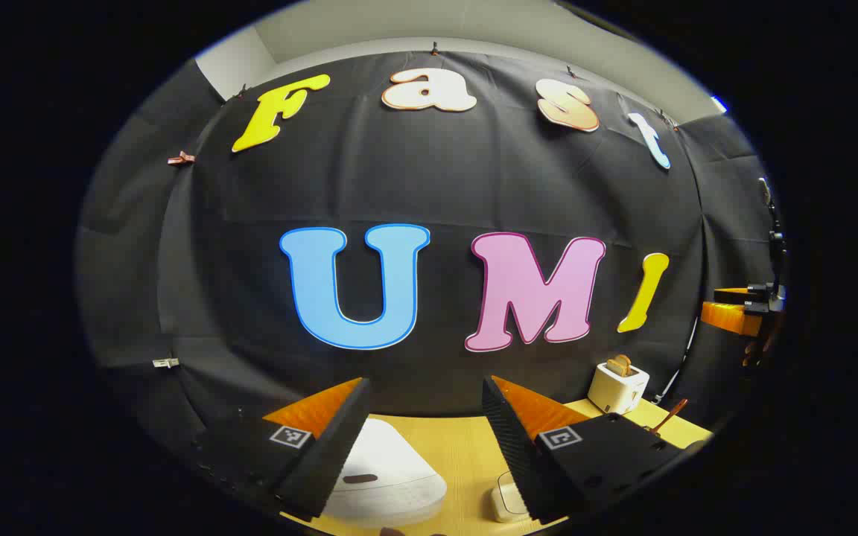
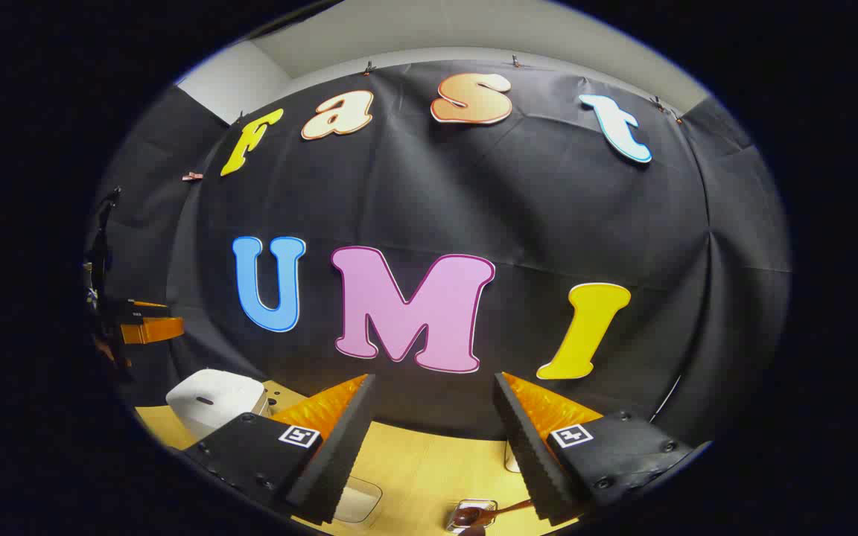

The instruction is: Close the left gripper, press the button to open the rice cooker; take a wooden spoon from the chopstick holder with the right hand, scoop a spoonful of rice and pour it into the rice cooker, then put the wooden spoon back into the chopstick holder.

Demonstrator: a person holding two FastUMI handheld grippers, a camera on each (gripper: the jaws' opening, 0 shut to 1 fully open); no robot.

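- Above the pale wooden table (image 1: 466,447), I hold my left hand-held gripper (image 1: 425,439) released, its two fingers spread wide apart and clear of everything.
- Below that gap, in the left gripper view, the white, rounded rice cooker (image 1: 392,476) sits on the table with its lid down, a dark oval mark on its top.
- Just to the cooker's right lies a small white lidded container (image 1: 505,497), partly hidden behind my left gripper's right finger.
- Farther back to the right stands a white toaster with bread slices in its slots (image 1: 617,387), and near it a brown wooden spoon handle (image 1: 669,417) slants upward; I cannot tell what holds it.
- My right hand-held gripper (image 2: 433,439) is likewise released, fingers wide, grasping nothing.
- Seen from the right gripper view, the rice cooker (image 2: 213,398) stands at the far left of the table, well apart from this gripper.
- Near the bottom edge of that view, a small clear square dish (image 2: 471,514) holds something dark, a brown wooden handle resting in it.
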